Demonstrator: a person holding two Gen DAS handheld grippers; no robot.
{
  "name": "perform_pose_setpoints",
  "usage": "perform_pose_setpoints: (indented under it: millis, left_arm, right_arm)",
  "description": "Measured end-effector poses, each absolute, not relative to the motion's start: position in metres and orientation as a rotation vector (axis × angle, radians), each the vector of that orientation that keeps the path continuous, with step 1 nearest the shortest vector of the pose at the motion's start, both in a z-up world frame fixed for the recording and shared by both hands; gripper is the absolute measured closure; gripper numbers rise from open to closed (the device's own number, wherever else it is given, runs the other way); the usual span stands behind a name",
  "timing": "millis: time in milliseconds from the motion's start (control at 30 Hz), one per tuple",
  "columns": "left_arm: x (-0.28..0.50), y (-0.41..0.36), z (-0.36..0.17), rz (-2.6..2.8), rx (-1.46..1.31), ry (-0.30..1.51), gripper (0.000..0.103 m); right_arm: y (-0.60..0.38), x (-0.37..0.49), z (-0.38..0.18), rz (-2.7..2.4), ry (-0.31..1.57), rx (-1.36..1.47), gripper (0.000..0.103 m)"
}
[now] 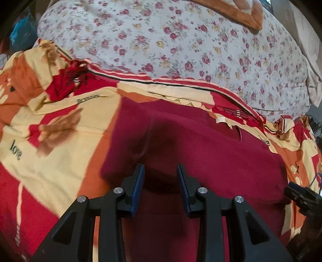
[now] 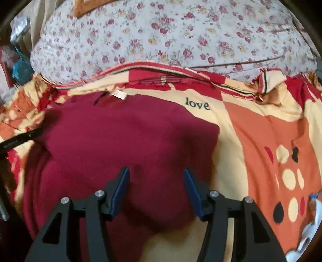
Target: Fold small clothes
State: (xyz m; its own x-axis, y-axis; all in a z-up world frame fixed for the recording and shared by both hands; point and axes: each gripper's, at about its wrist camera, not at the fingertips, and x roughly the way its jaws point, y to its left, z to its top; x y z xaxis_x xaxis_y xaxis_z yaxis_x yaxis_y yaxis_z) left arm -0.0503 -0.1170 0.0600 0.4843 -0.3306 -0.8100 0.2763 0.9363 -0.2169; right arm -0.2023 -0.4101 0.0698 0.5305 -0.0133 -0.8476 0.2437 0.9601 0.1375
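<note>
A dark red garment (image 1: 201, 153) lies spread on a red, orange and cream "love" blanket (image 1: 60, 131). Its neck opening with a white label (image 2: 118, 94) faces away from me. My left gripper (image 1: 160, 171) is open and empty, hovering over the garment's left part. My right gripper (image 2: 156, 173) is open and empty over the garment (image 2: 120, 137) near its right edge. The right gripper's body shows at the right edge of the left wrist view (image 1: 301, 193), and the left one at the left edge of the right wrist view (image 2: 20, 139).
A floral quilt (image 1: 181, 40) is heaped behind the blanket (image 2: 261, 131). A brown fleece corner (image 1: 241, 14) lies on top of it. Blue and mixed clutter (image 2: 20, 66) sits at the far left. White cloth (image 2: 310, 231) lies at the lower right.
</note>
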Motion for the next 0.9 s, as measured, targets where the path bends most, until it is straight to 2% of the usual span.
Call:
perform_pose_setpoints:
  millis: [67,300,367,433,467,500,633,900]
  left_arm:
    - [-0.060,-0.104,0.060,-0.366,-0.066,1.005,0.091]
    - [-0.093,-0.076,0.049,-0.338,-0.040,1.041,0.091]
    - [-0.100,-0.072,0.046,-0.333,-0.050,1.051,0.091]
    - [-0.107,-0.068,0.046,-0.331,-0.059,1.059,0.091]
    - [-0.113,-0.066,0.047,-0.331,-0.057,1.061,0.091]
    - [-0.116,-0.065,0.048,-0.331,-0.050,1.062,0.091]
    - [-0.134,-0.058,0.053,-0.337,-0.031,1.058,0.091]
    - [-0.154,-0.058,0.050,-0.334,-0.013,1.079,0.091]
  right_arm:
    - [-0.414,-0.223,0.074,-0.145,0.980,0.299,0.039]
    - [-0.398,-0.247,0.049,-0.074,1.034,0.353,0.039]
    - [-0.386,-0.242,0.036,-0.051,1.053,0.335,0.046]
    - [-0.373,-0.241,0.036,-0.088,1.029,0.238,0.075]
    - [-0.370,-0.242,0.039,-0.085,1.020,0.220,0.082]
    - [-0.369,-0.243,0.043,-0.088,1.013,0.208,0.094]
    - [-0.386,-0.255,0.062,-0.129,0.970,0.206,0.098]
    - [-0.388,-0.257,0.048,-0.165,1.029,0.192,0.097]
